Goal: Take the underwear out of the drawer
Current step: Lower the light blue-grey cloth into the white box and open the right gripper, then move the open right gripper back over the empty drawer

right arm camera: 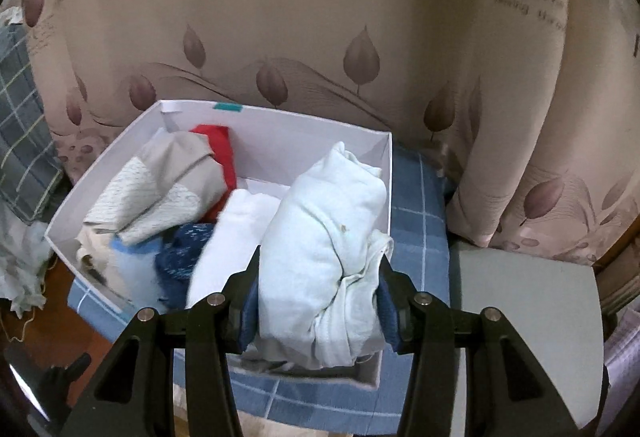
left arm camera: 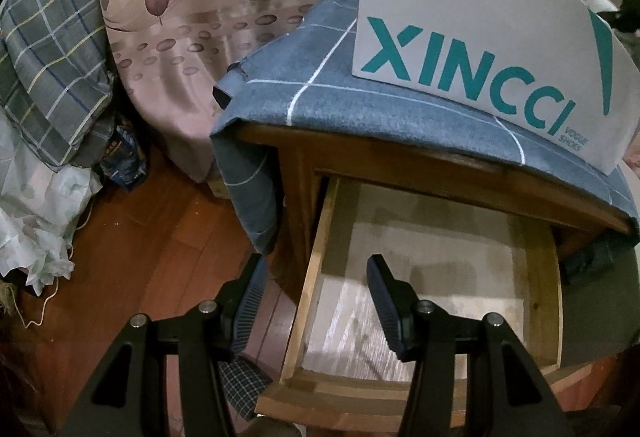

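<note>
Left wrist view: the left gripper (left arm camera: 314, 293) hangs half-open and empty over the pulled-out drawer (left arm camera: 536, 277), whose lined bottom shows bare (probably keeping clear). A shoe box (left arm camera: 460, 17) sits on the nightstand's blue cloth (left arm camera: 320, 105).

Right wrist view: the right gripper (right arm camera: 318, 301) clamps a pale blue rolled underwear (right arm camera: 320, 237) above the open box (right arm camera: 280, 149) of folded garments, seemingly for dropping in; the curtain (right arm camera: 320, 17) hangs behind.

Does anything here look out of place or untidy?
Yes. The blue checked cloth on the wooden cabinet hangs crooked, its corner drooping down the side. The open drawer looks empty.
</note>
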